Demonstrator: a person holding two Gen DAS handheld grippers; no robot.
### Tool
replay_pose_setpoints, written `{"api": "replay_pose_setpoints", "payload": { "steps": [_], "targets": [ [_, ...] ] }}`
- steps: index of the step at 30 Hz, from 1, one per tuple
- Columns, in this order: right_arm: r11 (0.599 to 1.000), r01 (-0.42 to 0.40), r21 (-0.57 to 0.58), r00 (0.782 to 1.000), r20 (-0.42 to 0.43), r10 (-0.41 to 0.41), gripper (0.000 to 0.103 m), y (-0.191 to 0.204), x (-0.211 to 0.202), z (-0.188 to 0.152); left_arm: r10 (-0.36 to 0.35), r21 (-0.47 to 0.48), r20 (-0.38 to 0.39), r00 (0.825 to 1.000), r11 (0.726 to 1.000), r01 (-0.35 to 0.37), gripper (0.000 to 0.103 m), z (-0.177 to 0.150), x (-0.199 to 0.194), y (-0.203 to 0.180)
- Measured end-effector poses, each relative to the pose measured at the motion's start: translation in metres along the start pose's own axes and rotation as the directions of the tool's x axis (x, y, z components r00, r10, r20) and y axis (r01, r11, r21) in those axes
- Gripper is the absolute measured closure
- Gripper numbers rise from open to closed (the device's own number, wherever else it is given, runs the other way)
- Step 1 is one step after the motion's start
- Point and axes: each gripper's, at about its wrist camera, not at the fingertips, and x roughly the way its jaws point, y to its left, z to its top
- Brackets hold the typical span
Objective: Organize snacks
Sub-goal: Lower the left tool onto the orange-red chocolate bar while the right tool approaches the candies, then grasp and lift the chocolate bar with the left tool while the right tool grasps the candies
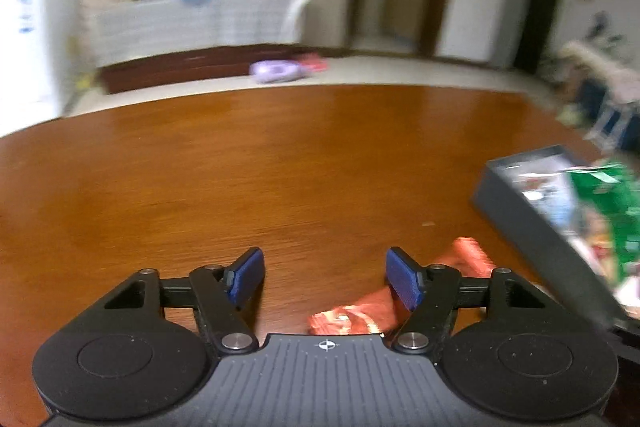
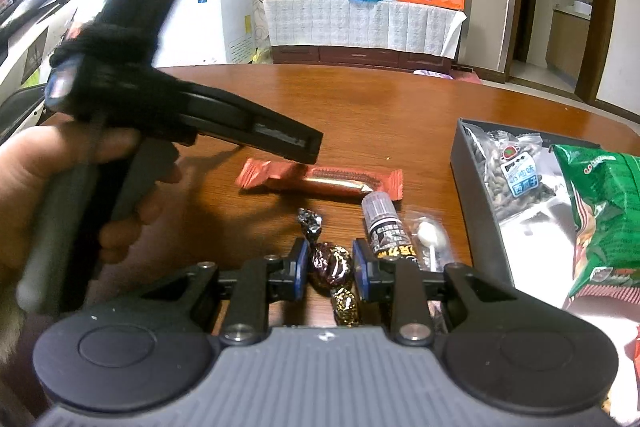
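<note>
My right gripper point(image 2: 331, 269) is shut on a brown-and-gold foil candy point(image 2: 330, 265), low over the wooden table point(image 2: 400, 115). A red snack bar point(image 2: 320, 180) lies flat ahead of it. My left gripper point(image 1: 325, 281) is open and empty, just above the near part of that bar point(image 1: 360, 311), whose far end shows past the right finger. From the right wrist view the left gripper point(image 2: 308, 147) hovers over the bar's left end. A grey box point(image 2: 474, 195) at the right holds a seed packet point(image 2: 516, 171) and a green snack bag point(image 2: 600, 211).
A small dark bottle point(image 2: 386, 225), a clear-wrapped lollipop point(image 2: 430, 237) and a second dark foil candy point(image 2: 310, 223) lie beside my right gripper. The grey box point(image 1: 532, 227) is at the right of the left wrist view. The person's hand point(image 2: 60, 195) holds the left gripper.
</note>
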Motion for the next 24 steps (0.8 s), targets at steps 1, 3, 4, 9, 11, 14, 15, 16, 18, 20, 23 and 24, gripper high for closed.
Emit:
{"api": "replay_pose_setpoints", "payload": {
  "steps": [1, 3, 4, 9, 11, 14, 15, 16, 18, 20, 23, 24],
  "targets": [
    [1.0, -0.003, -0.002, 1.0, -0.002, 0.003, 0.078, 0.0, 0.0, 0.0, -0.028, 0.01, 0.01, 1.0, 1.0, 0.028, 0.035, -0.001, -0.002, 0.002],
    [1.0, -0.011, -0.005, 1.0, -0.005, 0.011, 0.078, -0.001, 0.0, 0.001, -0.073, 0.033, 0.033, 0.997, 0.997, 0.072, 0.035, -0.003, -0.007, 0.006],
    [1.0, -0.017, -0.003, 1.0, -0.007, 0.017, 0.078, -0.002, 0.0, 0.001, -0.097, 0.036, 0.033, 0.995, 0.995, 0.095, 0.035, -0.005, -0.007, 0.006],
    [0.999, -0.033, 0.011, 0.999, -0.013, 0.033, 0.078, -0.006, 0.0, 0.002, -0.195, 0.094, 0.058, 0.979, 0.978, 0.189, 0.035, -0.01, -0.011, -0.004],
    [0.999, -0.032, 0.011, 0.999, -0.015, 0.032, 0.078, -0.008, 0.0, 0.003, -0.187, 0.157, 0.051, 0.981, 0.972, 0.177, 0.035, -0.014, -0.01, -0.017],
    [0.999, -0.032, 0.009, 0.999, -0.018, 0.032, 0.078, -0.009, -0.001, 0.003, -0.203, 0.181, 0.012, 0.979, 0.963, 0.198, 0.035, -0.016, -0.004, -0.027],
    [0.999, -0.032, 0.007, 0.999, -0.018, 0.032, 0.078, -0.009, 0.0, 0.003, -0.201, 0.187, -0.001, 0.98, 0.962, 0.197, 0.036, -0.017, -0.002, -0.029],
    [0.999, -0.032, 0.005, 0.999, -0.018, 0.032, 0.078, -0.009, 0.0, 0.003, -0.19, 0.195, -0.007, 0.982, 0.963, 0.187, 0.037, -0.018, 0.0, -0.028],
    [1.0, -0.031, 0.003, 0.999, -0.018, 0.031, 0.078, -0.009, 0.001, 0.003, -0.16, 0.206, -0.022, 0.987, 0.965, 0.161, 0.046, -0.02, 0.003, -0.03],
    [1.0, -0.027, 0.002, 1.0, -0.016, 0.027, 0.078, -0.009, 0.002, 0.003, -0.142, 0.216, -0.017, 0.99, 0.966, 0.142, 0.049, -0.021, 0.003, -0.028],
    [1.0, -0.023, 0.001, 1.0, -0.013, 0.023, 0.078, -0.007, 0.003, 0.002, -0.115, 0.23, -0.009, 0.993, 0.967, 0.113, 0.058, -0.022, 0.002, -0.029],
    [1.0, -0.022, 0.001, 1.0, -0.013, 0.022, 0.078, -0.007, 0.003, 0.002, -0.105, 0.229, -0.004, 0.994, 0.968, 0.103, 0.062, -0.022, 0.002, -0.029]
  ]
}}
